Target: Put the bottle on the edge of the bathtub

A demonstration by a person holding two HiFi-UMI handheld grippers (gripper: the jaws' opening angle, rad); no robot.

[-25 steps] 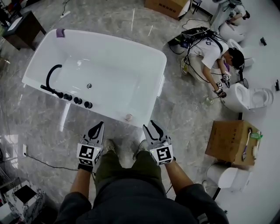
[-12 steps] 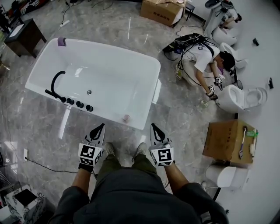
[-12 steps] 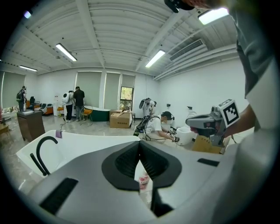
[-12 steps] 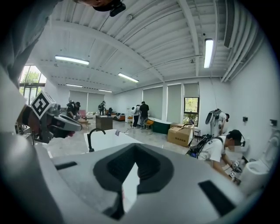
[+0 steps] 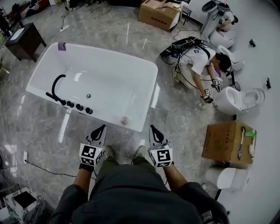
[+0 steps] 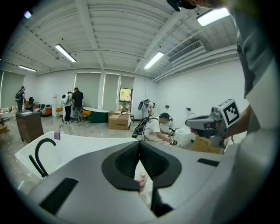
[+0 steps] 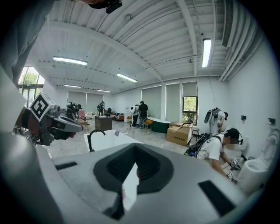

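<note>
Bottle [image 5: 125, 119] stands on the near rim of the bathtub [image 5: 131, 83], so I judge the task done; my left gripper [image 5: 100, 129] and right gripper [image 5: 153, 129] are both closed, empty, well apart from it.

No word, number or brand can be read in any of the views. A dark printed line runs along the side of the cardboard box [image 5: 159, 13] at the top of the head view, and the small bottle [image 5: 124, 120] at the near rim of the bathtub [image 5: 131, 78] wears a pink label, yet both are too small to make out. The cubes on the left gripper [image 5: 102, 127] and right gripper [image 5: 152, 127] show only black-and-white square patterns, not letters.
</note>
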